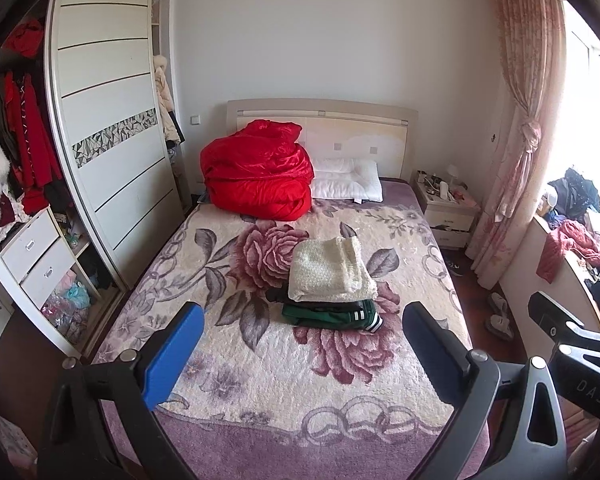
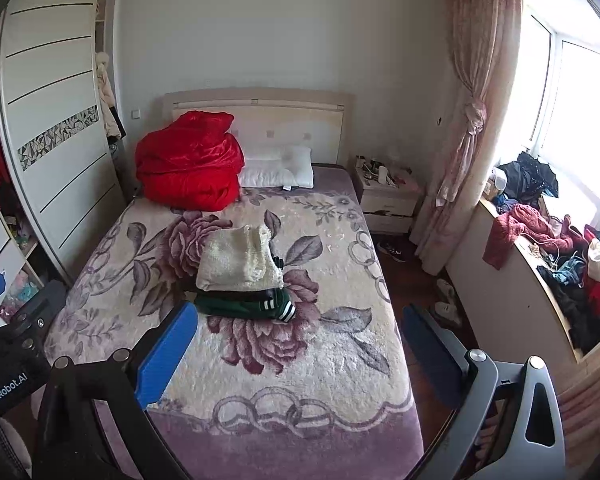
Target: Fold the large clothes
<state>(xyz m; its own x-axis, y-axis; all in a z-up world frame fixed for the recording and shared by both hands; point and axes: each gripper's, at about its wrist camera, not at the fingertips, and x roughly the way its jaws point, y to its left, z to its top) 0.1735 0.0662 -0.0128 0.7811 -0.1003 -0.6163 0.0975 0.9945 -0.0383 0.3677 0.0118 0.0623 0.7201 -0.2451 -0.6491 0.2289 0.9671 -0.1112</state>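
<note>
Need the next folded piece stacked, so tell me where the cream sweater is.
The cream sweater lies folded atop a green garment mid-bed, on the floral blanket, nearer than the red duvet.

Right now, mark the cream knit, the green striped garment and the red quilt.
cream knit [image 1: 328,270], left wrist view, middle of its top face.
green striped garment [image 1: 324,314], left wrist view, front folded edge under the knit.
red quilt [image 2: 188,168], right wrist view, centre of the bundle.
</note>
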